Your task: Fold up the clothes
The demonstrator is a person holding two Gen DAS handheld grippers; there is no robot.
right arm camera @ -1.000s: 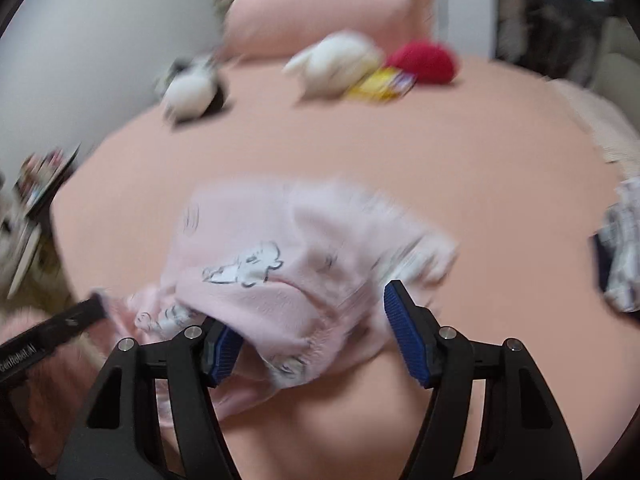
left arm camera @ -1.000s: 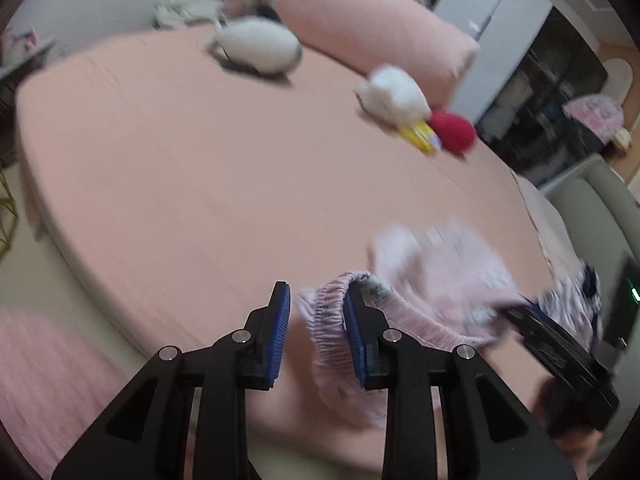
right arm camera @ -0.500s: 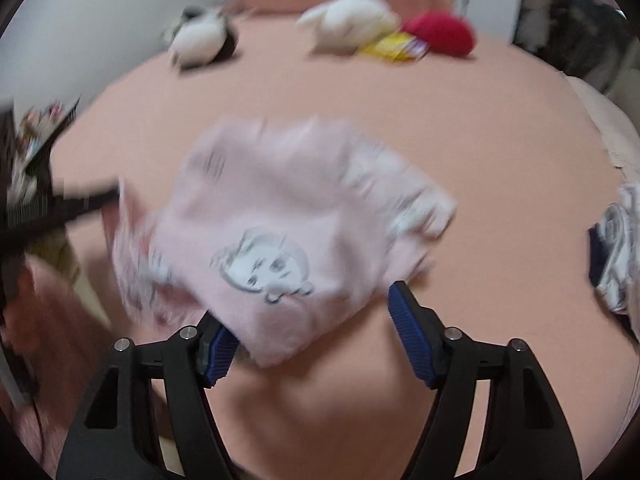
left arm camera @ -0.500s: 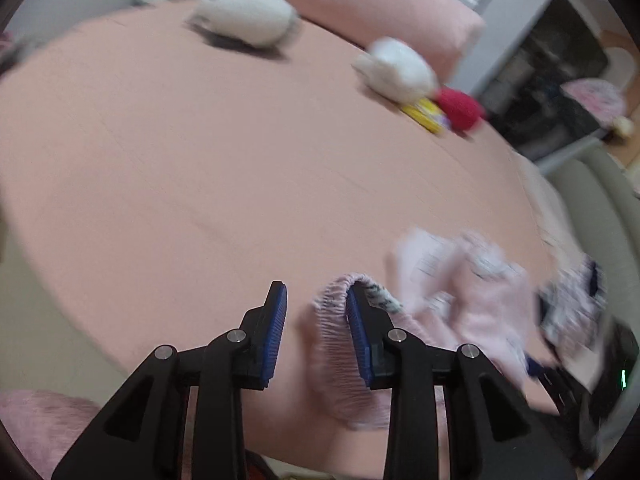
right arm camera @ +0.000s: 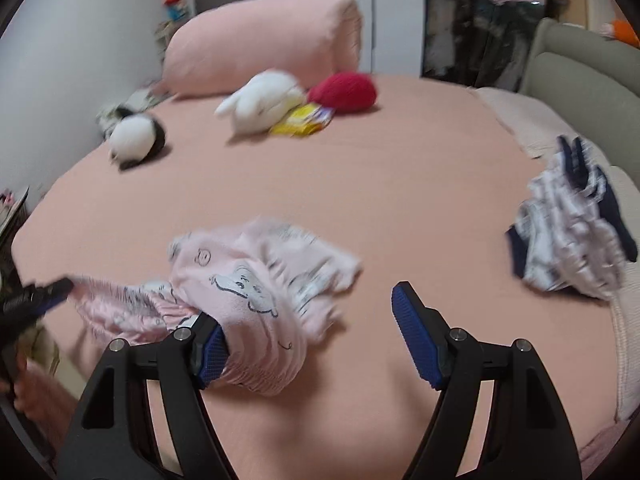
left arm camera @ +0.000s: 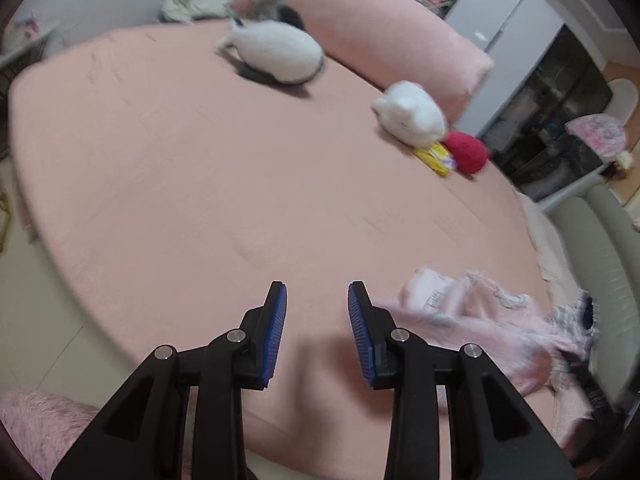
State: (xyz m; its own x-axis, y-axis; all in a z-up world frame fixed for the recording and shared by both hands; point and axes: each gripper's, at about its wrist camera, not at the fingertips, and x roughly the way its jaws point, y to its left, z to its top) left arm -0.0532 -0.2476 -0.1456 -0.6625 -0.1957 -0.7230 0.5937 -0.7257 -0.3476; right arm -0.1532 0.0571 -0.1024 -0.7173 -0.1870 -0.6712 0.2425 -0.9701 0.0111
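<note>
The left gripper (left arm camera: 317, 304) stands narrow and empty, while the pink garment (right arm camera: 256, 292) drapes over one finger of the wide right gripper (right arm camera: 308, 320).

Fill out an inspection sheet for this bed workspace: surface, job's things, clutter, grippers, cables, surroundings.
Surface: pink bed, sheet mostly smooth.
Job's things: pink garment crumpled near the front edge; patterned garment bunched at the right edge.
Clutter: white plush, black-and-white plush, red plush, yellow packet and pillow at the far side.
Grippers: left gripper open, nothing between its jaws; right gripper open wide, pink garment draped over one finger, not pinched.
Cables: nothing seen.
Surroundings: white cabinet, grey sofa.
</note>
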